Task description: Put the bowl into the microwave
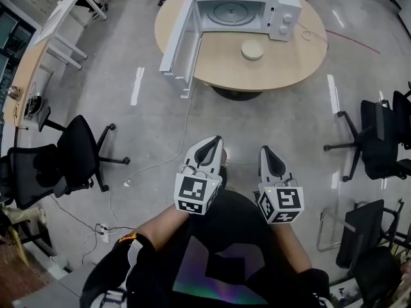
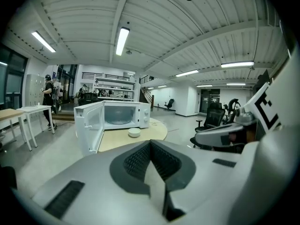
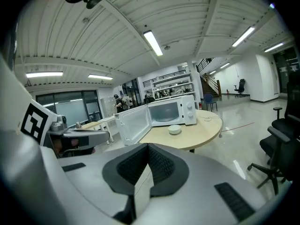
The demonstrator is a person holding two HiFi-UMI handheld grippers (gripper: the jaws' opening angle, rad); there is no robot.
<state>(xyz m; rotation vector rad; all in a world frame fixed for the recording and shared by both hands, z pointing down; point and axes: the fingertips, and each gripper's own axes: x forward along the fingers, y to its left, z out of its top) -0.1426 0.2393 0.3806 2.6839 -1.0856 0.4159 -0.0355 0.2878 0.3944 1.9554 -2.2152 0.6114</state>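
A small pale bowl [image 1: 252, 50] sits on the round wooden table [image 1: 286, 66], just in front of the white microwave [image 1: 247, 5]. The microwave's door [image 1: 178, 47] stands wide open to the left, and the cavity with its glass turntable is empty. Both grippers are held close to the person's body, far from the table. My left gripper [image 1: 210, 147] is shut with nothing in it. My right gripper [image 1: 267, 153] is also shut and empty. The bowl [image 2: 134, 132] and the microwave [image 2: 123, 115] show small in the left gripper view, and the bowl [image 3: 175, 130] also in the right gripper view.
Black office chairs stand on the concrete floor at the left [image 1: 70, 156] and right [image 1: 379, 140]. A white cable [image 1: 186, 117] runs from the table down across the floor. A long desk [image 1: 29, 69] lines the left wall. A person [image 2: 48, 100] stands far off by the desks.
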